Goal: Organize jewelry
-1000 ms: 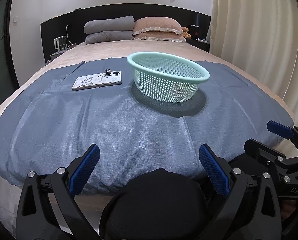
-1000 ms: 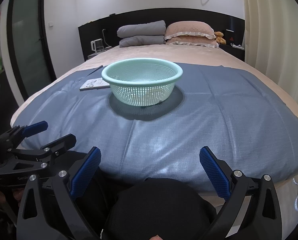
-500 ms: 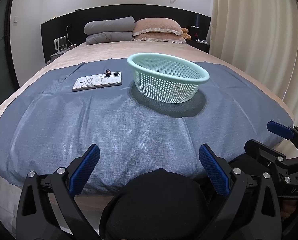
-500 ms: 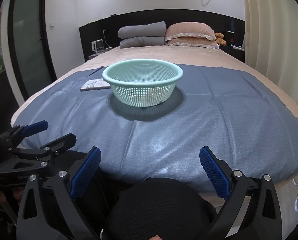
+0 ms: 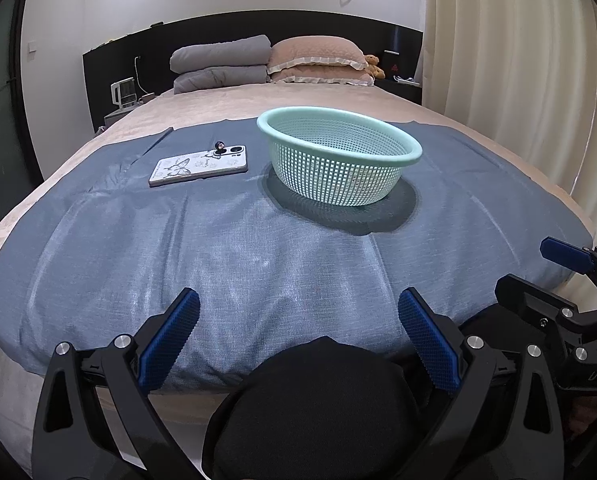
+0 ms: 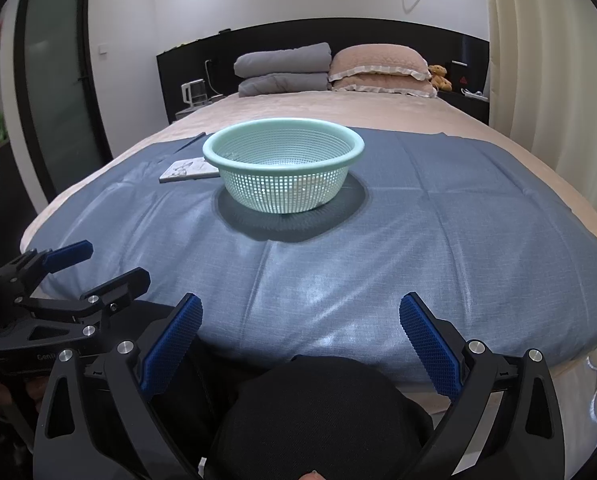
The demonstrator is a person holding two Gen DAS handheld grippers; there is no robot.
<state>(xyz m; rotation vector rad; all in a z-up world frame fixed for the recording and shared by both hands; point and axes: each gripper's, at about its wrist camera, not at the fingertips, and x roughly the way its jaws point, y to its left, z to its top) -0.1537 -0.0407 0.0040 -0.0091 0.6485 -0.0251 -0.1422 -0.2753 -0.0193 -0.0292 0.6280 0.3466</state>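
Note:
A mint green mesh basket (image 5: 338, 156) stands on a blue cloth (image 5: 218, 240) spread over the bed; it also shows in the right wrist view (image 6: 284, 168). A small dark ring-like piece of jewelry (image 5: 219, 145) sits on the far end of a white butterfly phone (image 5: 198, 167), left of the basket. The phone (image 6: 186, 170) is partly hidden behind the basket in the right wrist view. My left gripper (image 5: 298, 332) is open and empty at the near edge of the bed. My right gripper (image 6: 300, 332) is open and empty beside it.
Grey and pink pillows (image 5: 266, 60) lie at the headboard. Curtains (image 5: 518, 80) hang along the right. A dark door (image 6: 58, 80) is at the left. A kettle (image 5: 122, 94) stands on the left nightstand.
Both grippers have crept slightly forward and up; the basket and phone sit slightly lower in view. Nothing was taken hold of or let go.

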